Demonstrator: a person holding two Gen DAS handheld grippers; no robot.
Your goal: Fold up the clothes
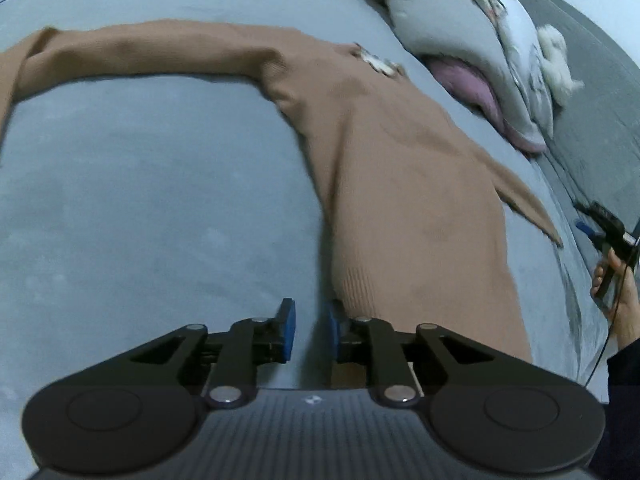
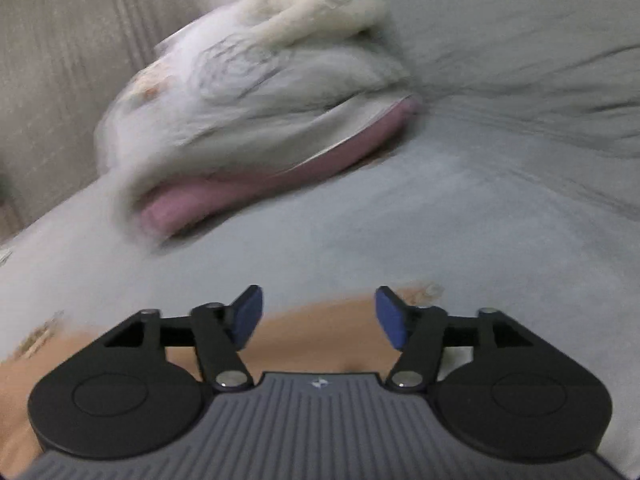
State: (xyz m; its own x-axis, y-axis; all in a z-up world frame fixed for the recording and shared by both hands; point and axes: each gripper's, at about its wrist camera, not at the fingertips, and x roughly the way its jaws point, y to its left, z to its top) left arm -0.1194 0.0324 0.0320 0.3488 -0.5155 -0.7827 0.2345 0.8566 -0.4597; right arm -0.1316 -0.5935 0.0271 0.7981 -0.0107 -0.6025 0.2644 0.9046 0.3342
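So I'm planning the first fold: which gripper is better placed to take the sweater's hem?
Left. The left gripper hangs beside the tan sweater's ribbed hem; the right gripper sits open elsewhere over the sweater.

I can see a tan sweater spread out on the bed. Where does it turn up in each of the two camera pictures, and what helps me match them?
Left wrist view: the tan sweater fills the middle, one sleeve stretched out to the upper left, hem nearest the camera.
Right wrist view: only a strip of it shows at the bottom, beneath the open jaws.
Shared landmark: the grey and pink pillow, upper right in the left view, upper left in the right view.
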